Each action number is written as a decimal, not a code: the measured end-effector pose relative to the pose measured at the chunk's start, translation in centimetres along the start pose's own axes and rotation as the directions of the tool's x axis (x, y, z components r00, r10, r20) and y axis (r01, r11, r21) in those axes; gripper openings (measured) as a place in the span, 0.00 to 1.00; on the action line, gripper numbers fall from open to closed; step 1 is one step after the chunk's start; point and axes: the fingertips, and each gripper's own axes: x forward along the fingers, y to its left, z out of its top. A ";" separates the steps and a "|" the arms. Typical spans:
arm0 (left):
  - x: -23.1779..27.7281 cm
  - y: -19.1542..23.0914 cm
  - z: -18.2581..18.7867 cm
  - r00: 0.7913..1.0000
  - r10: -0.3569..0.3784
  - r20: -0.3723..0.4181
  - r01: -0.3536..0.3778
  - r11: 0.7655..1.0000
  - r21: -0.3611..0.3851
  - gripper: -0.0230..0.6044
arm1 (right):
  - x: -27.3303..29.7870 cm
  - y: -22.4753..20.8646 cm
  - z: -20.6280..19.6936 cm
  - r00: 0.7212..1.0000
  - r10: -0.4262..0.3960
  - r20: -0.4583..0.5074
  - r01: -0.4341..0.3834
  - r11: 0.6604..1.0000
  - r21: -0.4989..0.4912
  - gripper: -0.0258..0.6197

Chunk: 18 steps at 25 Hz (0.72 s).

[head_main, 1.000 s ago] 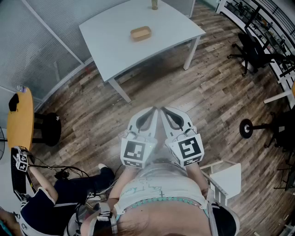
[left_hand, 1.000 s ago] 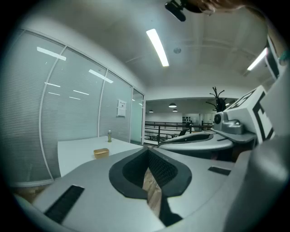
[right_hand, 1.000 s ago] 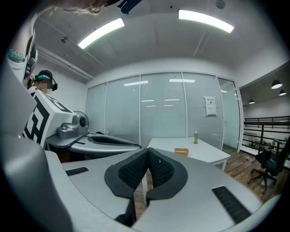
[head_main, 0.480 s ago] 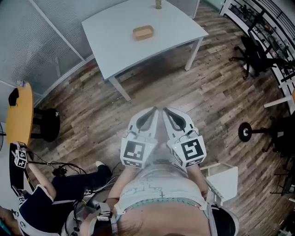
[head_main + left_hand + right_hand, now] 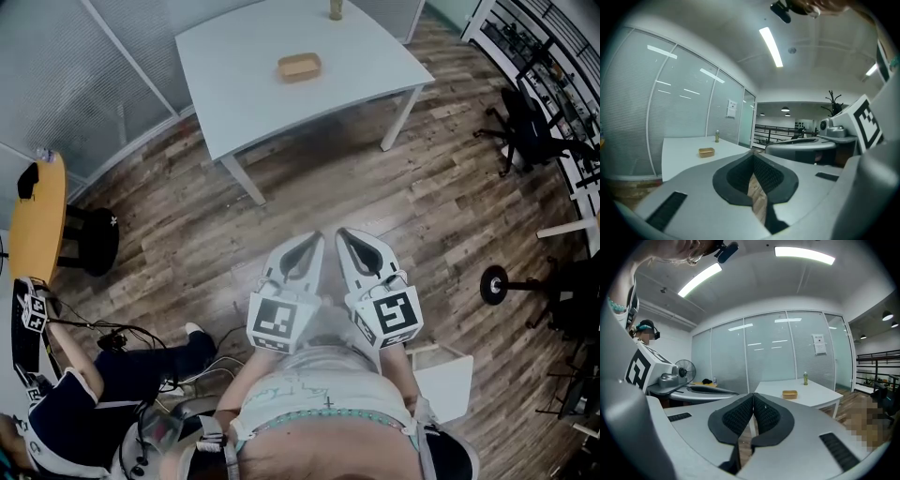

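The left tool (image 5: 313,240) has its jaws together at the tips, and its own view (image 5: 752,155) shows nothing between the ribbed black pads, only a sliver of floor boards in the gap lower down. The right tool (image 5: 343,236) is the same: its pads meet at the tips (image 5: 753,395) and grip nothing. Both tools are held side by side close to the person's body, almost touching, tips pointing forward and hanging over the wooden floor (image 5: 441,197).

Well ahead of the tips stands a white table (image 5: 234,89). A tan tray (image 5: 299,67) lies flat on it, toward the far half and apart from the edges. The left gripper view shows the tray (image 5: 706,152) left of the jaws, and the right gripper view shows it (image 5: 790,394) right of the jaws. A small bottle (image 5: 335,8) stands upright near the table's far edge, behind the tray and apart from it; it shows in both gripper views too (image 5: 716,136) (image 5: 805,377).

Off to the right is a black office chair (image 5: 525,127). To the left a round yellow table (image 5: 37,225) stands by the glass wall, and a seated person (image 5: 70,422) is near the lower left corner. A fan (image 5: 684,369) stands in the background of the right gripper view.
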 end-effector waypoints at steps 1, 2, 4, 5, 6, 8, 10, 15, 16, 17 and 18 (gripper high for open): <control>0.4 0.4 0.0 1.000 -0.003 -0.001 0.003 1.000 -0.001 0.04 | 0.5 -0.1 0.0 1.000 0.003 0.001 -0.003 1.000 -0.002 0.04; 1.0 0.9 0.1 1.000 -0.006 0.001 0.006 1.000 -0.002 0.04 | 1.1 -0.3 0.0 1.000 0.004 0.000 -0.004 1.000 -0.004 0.04; 2.3 2.0 0.5 1.000 -0.012 0.008 0.012 1.000 -0.003 0.04 | 2.4 -1.0 0.2 1.000 -0.002 -0.006 0.002 1.000 -0.007 0.04; 2.9 2.6 0.9 1.000 -0.015 0.013 0.015 1.000 -0.003 0.04 | 3.2 -1.3 0.4 1.000 -0.006 -0.006 0.006 1.000 -0.006 0.04; 3.6 3.2 1.3 1.000 -0.019 0.020 0.019 1.000 -0.003 0.04 | 4.0 -1.7 0.7 1.000 -0.010 -0.004 0.010 1.000 -0.006 0.04; 5.2 4.7 2.1 0.999 -0.029 0.034 0.029 1.000 -0.001 0.04 | 5.8 -2.6 1.3 1.000 -0.016 0.005 0.017 1.000 -0.013 0.04; 7.0 6.3 2.8 0.998 -0.045 0.041 0.045 0.999 0.004 0.04 | 7.9 -3.7 2.0 1.000 -0.026 0.012 0.026 0.999 -0.029 0.04; 10.9 11.1 5.3 0.995 -0.091 0.036 0.090 0.996 0.021 0.04 | 13.7 -5.5 4.4 0.999 -0.042 0.026 0.043 0.998 -0.040 0.04; 11.5 12.0 5.7 0.995 -0.096 0.037 0.095 0.995 0.021 0.04 | 14.7 -5.8 4.7 0.999 -0.046 0.026 0.047 0.998 -0.038 0.04; 11.8 12.7 5.9 0.994 -0.098 0.040 0.097 0.995 0.020 0.04 | 15.4 -5.9 4.7 0.999 -0.049 0.024 0.050 0.998 -0.037 0.04; 12.0 13.2 5.8 0.994 -0.098 0.043 0.098 0.995 0.018 0.04 | 15.9 -5.9 4.5 0.999 -0.051 0.020 0.051 0.998 -0.037 0.04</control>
